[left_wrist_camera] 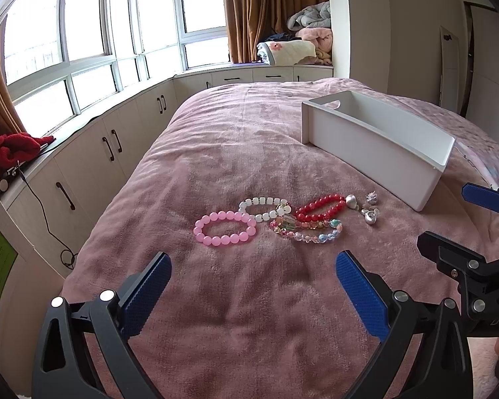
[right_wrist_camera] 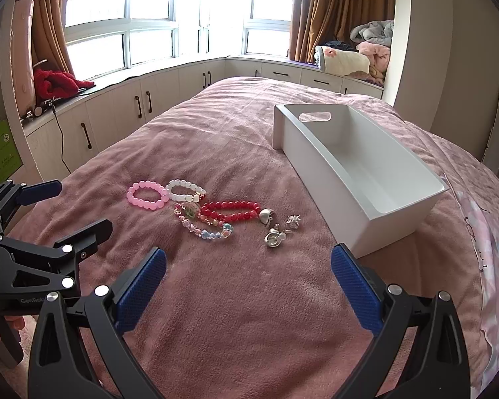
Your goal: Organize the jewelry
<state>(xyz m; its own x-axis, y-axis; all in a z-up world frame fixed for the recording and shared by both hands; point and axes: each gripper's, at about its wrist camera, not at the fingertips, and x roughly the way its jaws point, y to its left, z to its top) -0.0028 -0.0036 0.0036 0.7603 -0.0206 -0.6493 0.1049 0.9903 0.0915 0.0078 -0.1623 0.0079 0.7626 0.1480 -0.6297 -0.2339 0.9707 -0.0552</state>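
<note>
While the pink bracelet, white bracelet, red bracelet, multicoloured bracelet and silver charms lie clustered mid-frame on the pink blanket, the white bin sits upper right; left gripper and right gripper gape wide, holding nothing

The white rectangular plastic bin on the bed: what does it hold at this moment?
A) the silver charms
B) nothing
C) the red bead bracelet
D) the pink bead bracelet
B: the white rectangular plastic bin shows only its bare floor, and all the jewelry lies on the pink blanket beside it.
</note>
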